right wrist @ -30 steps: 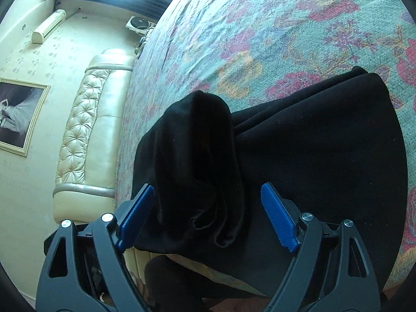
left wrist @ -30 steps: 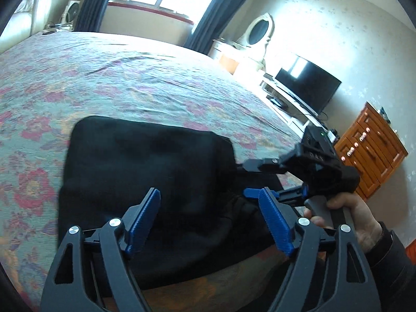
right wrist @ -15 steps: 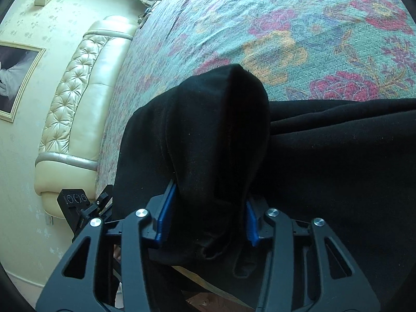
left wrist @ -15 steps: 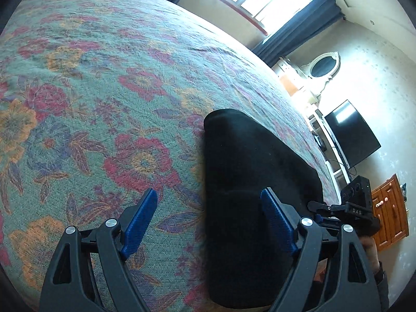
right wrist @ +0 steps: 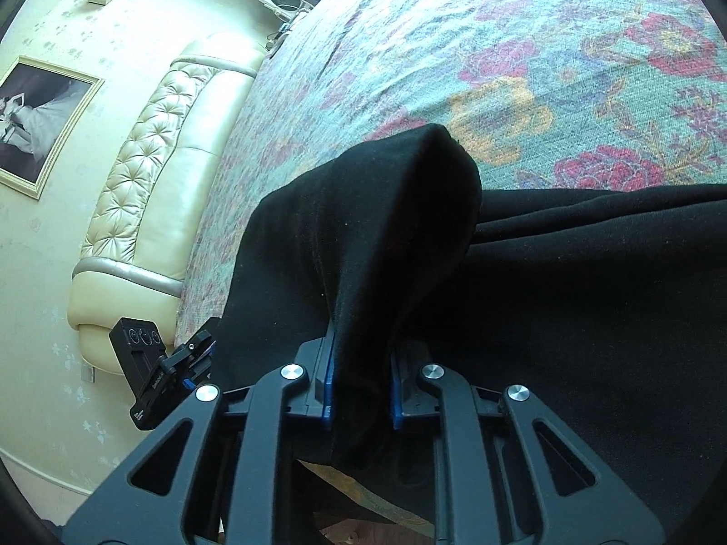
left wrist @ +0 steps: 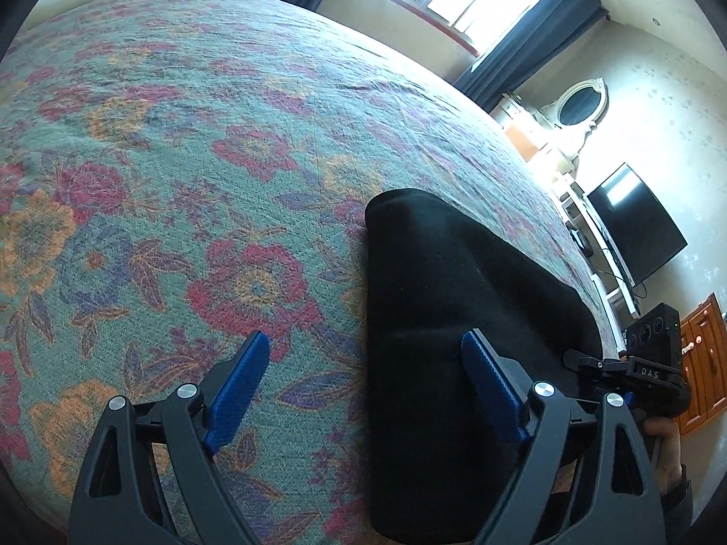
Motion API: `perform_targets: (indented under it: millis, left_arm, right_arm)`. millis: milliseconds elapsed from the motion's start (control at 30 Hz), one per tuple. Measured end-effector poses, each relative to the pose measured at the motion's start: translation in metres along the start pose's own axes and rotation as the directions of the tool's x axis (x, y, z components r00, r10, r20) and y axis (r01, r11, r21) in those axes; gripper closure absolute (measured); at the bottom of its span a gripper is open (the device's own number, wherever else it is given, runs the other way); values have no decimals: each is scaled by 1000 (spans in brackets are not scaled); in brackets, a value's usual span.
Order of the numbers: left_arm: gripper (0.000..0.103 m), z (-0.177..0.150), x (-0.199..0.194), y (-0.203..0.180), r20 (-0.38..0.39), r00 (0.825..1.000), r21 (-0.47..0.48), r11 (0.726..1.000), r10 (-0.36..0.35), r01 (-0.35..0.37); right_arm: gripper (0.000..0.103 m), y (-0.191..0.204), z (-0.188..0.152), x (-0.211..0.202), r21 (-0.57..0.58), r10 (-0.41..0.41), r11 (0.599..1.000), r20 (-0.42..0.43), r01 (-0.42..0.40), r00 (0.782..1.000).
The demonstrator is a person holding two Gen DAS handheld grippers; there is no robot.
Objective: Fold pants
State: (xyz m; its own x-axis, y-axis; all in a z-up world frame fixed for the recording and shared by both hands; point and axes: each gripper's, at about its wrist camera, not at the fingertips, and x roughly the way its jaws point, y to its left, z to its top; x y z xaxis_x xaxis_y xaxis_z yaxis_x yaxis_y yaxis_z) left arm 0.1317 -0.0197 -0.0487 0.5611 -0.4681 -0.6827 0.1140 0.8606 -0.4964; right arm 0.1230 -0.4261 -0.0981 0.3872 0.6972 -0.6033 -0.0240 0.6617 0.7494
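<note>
The black pants [left wrist: 454,318] lie folded on the floral bedspread [left wrist: 181,159] near the bed's front edge. My left gripper [left wrist: 363,377] is open and empty, straddling the pants' left edge, with its right finger over the cloth. My right gripper [right wrist: 361,377] is shut on a raised fold of the pants [right wrist: 386,236], which humps up between its blue pads; the rest of the pants [right wrist: 590,295] spreads to the right. The right gripper also shows in the left wrist view [left wrist: 645,372], at the pants' right side.
A padded cream headboard [right wrist: 150,172] stands at the bed's left end. A television [left wrist: 636,227], a white dresser with an oval mirror [left wrist: 577,104] and a wooden chest of drawers [left wrist: 699,363] stand along the right wall. The bedspread stretches far beyond the pants.
My right gripper has closed on a fold of the pants and holds it up. My left gripper has swung left from above the pants to their left edge, still open.
</note>
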Motion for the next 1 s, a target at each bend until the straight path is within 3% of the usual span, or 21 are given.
perform_targets:
  millis: [433, 800, 1000]
  left_arm:
    - [18, -2, 9, -33, -38, 999, 66, 998, -12, 14]
    - [18, -6, 22, -57, -72, 997, 94, 995, -38, 44]
    - [18, -9, 33, -65, -130, 989, 106, 991, -69, 83]
  right_arm:
    - [87, -18, 4, -69, 6, -56, 998, 104, 56, 993]
    - [87, -42, 0, -94, 49, -81, 996, 119, 76, 990]
    - [87, -51, -3, -101, 69, -98, 994, 117, 91, 988]
